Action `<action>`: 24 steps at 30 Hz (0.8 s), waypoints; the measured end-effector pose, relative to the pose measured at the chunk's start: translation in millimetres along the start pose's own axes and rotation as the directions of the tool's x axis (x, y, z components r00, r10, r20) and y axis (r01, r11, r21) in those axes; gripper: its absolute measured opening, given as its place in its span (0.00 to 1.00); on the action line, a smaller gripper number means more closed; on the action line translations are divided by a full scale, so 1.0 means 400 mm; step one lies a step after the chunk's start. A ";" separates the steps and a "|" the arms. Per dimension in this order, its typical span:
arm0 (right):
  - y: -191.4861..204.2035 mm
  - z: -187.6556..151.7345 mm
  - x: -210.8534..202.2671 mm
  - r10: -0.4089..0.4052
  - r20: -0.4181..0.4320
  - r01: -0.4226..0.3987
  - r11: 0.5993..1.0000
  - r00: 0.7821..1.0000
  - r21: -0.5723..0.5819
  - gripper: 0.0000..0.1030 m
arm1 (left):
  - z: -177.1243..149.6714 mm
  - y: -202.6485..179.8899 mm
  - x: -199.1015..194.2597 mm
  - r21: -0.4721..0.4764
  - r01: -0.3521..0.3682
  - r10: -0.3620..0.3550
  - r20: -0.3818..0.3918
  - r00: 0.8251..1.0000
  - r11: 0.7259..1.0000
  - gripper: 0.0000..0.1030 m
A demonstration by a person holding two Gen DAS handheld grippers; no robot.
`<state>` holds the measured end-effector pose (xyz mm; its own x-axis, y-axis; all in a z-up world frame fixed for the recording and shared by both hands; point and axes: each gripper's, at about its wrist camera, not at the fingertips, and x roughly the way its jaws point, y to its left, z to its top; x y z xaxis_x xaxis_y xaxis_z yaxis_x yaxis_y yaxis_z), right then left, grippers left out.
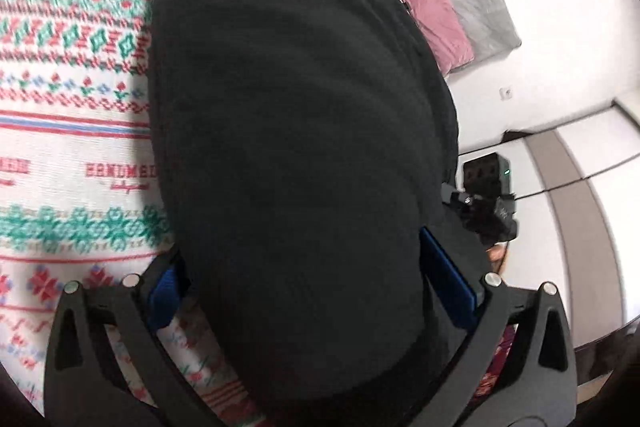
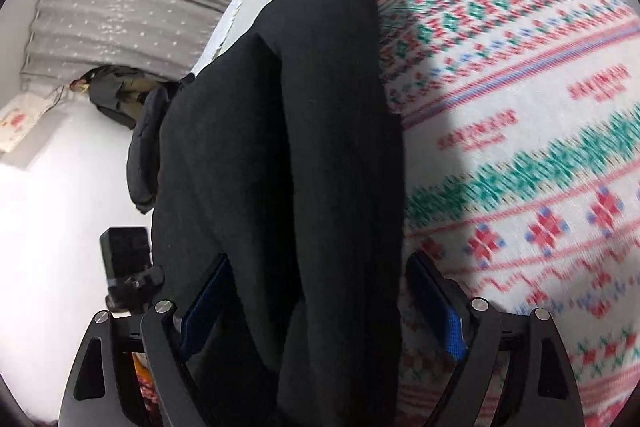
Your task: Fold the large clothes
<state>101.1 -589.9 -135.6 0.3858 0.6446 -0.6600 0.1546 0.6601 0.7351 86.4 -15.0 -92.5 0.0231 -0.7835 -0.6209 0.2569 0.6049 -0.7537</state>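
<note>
Black garment (image 1: 296,147) between both jaws; pink pillow (image 1: 428,15) only left-view

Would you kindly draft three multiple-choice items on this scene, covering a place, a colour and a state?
1. What lies under the black fabric garment?
A. patterned red, green and white knit blanket
B. bare wooden floor
C. blue tarp

2. What colour are the gripper pads?
A. yellow
B. blue
C. white

3. What is the left gripper doing?
A. hanging with nothing in it
B. pressing the wall
C. holding the garment between its fingers

Answers: A, the blanket shows beside the garment; B, both views show blue pads; C, black cloth fills the gap between the fingers.
</note>
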 end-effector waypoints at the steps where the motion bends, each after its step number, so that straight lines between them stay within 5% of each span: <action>1: 0.003 0.008 0.007 0.004 -0.004 -0.004 1.000 1.000 0.001 0.87 | 0.001 0.005 0.001 -0.009 0.013 -0.013 0.002 1.000 1.000 1.00; 6: 0.030 0.019 0.024 -0.004 -0.005 0.004 1.000 1.000 -0.011 0.83 | -0.011 0.006 0.008 0.003 0.016 -0.016 0.019 1.000 1.000 0.99; 10: 0.055 0.002 0.038 0.029 0.018 -0.029 1.000 0.999 0.006 0.55 | -0.008 0.000 -0.009 0.023 -0.006 0.005 0.050 0.999 1.000 0.84; 15: 0.144 -0.040 0.009 -0.022 0.113 0.031 0.996 0.993 -0.080 0.38 | -0.020 -0.083 -0.039 0.151 -0.069 0.051 0.118 0.992 0.986 0.66; 20: 0.207 -0.050 -0.086 0.003 0.215 0.028 0.990 0.977 -0.140 0.34 | 0.028 -0.218 -0.032 0.285 -0.073 0.029 0.156 0.987 0.956 0.64; 24: 0.238 -0.021 -0.240 -0.009 0.335 0.070 0.983 0.942 -0.169 0.34 | 0.116 -0.331 0.012 0.362 -0.005 -0.053 0.151 0.987 0.932 0.64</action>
<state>70.9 -585.7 -3.6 0.6664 0.4724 -0.5768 0.0248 0.7592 0.6504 97.3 -105.4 14.2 0.1552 -0.8272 -0.5400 0.5895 0.5162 -0.6213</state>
